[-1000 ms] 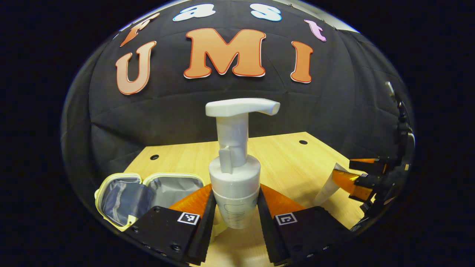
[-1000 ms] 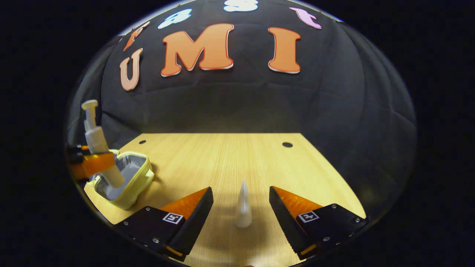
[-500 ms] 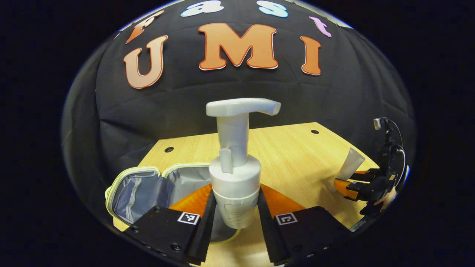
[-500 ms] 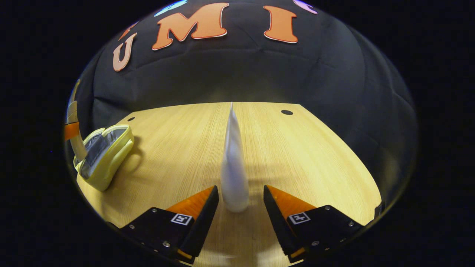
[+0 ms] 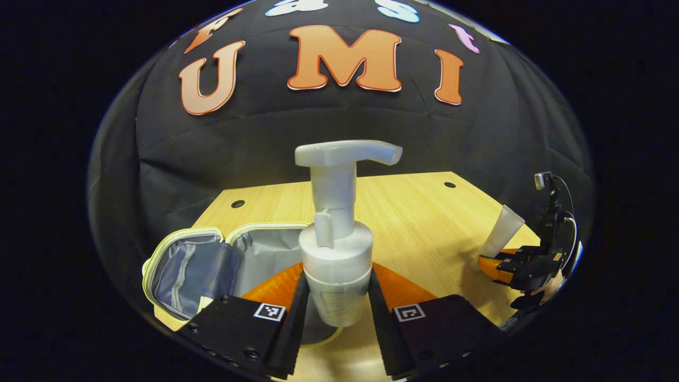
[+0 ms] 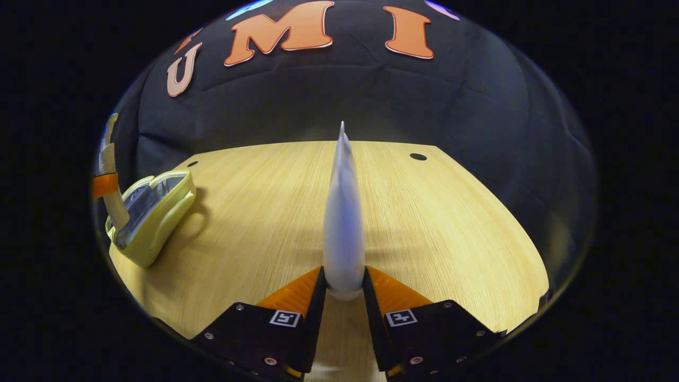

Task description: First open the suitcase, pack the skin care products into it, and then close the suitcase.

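Right tongs [image 6: 343, 297] have closed onto the upright white tube [image 6: 343, 223].

Pump bottle held over the open suitcase

Our left gripper [image 5: 335, 310] clamps both fingers on the white pump bottle [image 5: 337, 233], upright above the wooden table [image 5: 414, 217]. Behind and to its left lies the yellow-rimmed suitcase [image 5: 196, 262], open, showing its grey lining. Far right, our right gripper [image 5: 501, 262] is at the base of a white tube [image 5: 503, 231].

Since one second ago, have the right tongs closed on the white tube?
Yes. The right tongs stood wide apart before; now both fingers press the white tube, standing on the wooden table.
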The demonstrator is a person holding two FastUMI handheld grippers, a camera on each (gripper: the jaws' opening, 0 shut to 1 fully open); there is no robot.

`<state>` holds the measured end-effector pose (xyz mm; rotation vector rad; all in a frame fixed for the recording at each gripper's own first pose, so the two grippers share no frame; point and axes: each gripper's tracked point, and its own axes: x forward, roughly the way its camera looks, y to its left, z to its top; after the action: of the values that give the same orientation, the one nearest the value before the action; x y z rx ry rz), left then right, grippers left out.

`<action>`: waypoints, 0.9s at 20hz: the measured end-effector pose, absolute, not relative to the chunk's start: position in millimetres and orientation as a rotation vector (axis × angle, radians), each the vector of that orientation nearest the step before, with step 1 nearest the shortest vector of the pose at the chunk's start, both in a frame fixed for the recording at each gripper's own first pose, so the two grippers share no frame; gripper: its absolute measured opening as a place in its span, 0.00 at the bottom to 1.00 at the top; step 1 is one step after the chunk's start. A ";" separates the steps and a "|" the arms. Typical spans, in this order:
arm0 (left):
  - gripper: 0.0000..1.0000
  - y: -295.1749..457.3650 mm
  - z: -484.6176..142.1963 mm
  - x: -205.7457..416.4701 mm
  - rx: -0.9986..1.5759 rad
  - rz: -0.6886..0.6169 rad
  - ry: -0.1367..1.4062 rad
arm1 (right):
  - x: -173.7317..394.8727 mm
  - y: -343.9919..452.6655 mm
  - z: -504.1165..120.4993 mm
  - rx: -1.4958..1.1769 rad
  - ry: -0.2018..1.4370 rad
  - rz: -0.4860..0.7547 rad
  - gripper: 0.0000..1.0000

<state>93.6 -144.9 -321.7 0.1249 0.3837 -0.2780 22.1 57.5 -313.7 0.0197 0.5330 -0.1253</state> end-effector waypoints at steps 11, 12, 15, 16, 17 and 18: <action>0.60 -44.7 -345.6 105.1 0.155 -0.388 0.850 | 14.4 122.6 -230.3 0.143 0.497 -0.070 0.42; 0.60 -38.2 -356.1 107.7 0.152 -0.393 0.915 | 15.5 126.5 -227.5 0.145 0.491 -0.068 0.42; 0.60 -14.5 -386.0 121.1 0.207 -0.393 1.049 | 14.9 133.2 -222.9 0.135 0.481 -0.078 0.42; 0.60 -7.3 -395.6 127.9 0.241 -0.402 1.071 | 13.5 137.4 -223.3 0.147 0.483 -0.076 0.42; 0.60 -1.7 -404.8 136.2 0.272 -0.395 1.086 | 12.0 140.7 -223.3 0.160 0.485 -0.077 0.42; 0.60 4.9 -413.5 143.7 0.296 -0.388 1.105 | 10.3 142.8 -225.0 0.167 0.488 -0.077 0.42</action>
<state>143.7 4.9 -413.5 0.2964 1.1046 -0.3875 10.3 142.8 -225.0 0.1672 0.4880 -0.0773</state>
